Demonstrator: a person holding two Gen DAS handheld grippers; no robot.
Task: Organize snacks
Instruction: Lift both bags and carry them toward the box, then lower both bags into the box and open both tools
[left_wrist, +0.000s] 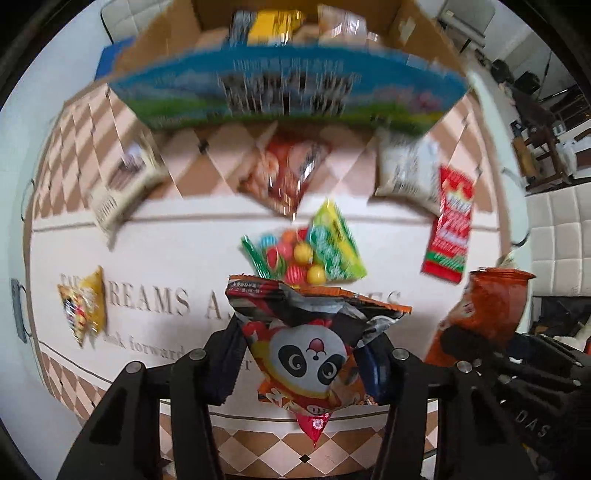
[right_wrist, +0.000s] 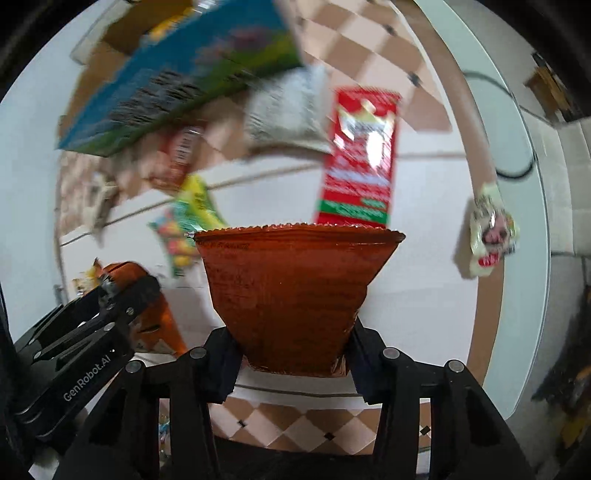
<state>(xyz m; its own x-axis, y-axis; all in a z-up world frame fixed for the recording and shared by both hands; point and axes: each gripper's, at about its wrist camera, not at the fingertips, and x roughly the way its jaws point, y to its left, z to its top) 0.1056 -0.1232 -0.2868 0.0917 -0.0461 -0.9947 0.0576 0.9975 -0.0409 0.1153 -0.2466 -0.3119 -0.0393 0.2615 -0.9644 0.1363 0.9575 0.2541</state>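
Observation:
My left gripper (left_wrist: 303, 350) is shut on a panda snack bag (left_wrist: 314, 354) and holds it above the round table (left_wrist: 184, 258). My right gripper (right_wrist: 291, 343) is shut on an orange-brown snack bag (right_wrist: 291, 291), which also shows at the right of the left wrist view (left_wrist: 491, 310). A cardboard box (left_wrist: 288, 92) with a blue and green front stands at the far side and holds several snacks; it also shows in the right wrist view (right_wrist: 173, 85). Loose on the table lie a candy-ball bag (left_wrist: 306, 251), a red packet (left_wrist: 448, 225) and a white bag (left_wrist: 406, 170).
More snacks lie on the table: a red-clear bag (left_wrist: 288, 173), a beige bag (left_wrist: 122, 184), a yellow bag (left_wrist: 83, 310) and a small pale packet (right_wrist: 491, 229) near the right edge. White chairs (left_wrist: 557, 229) stand around the table. The left gripper shows at the right wrist view's left (right_wrist: 85, 332).

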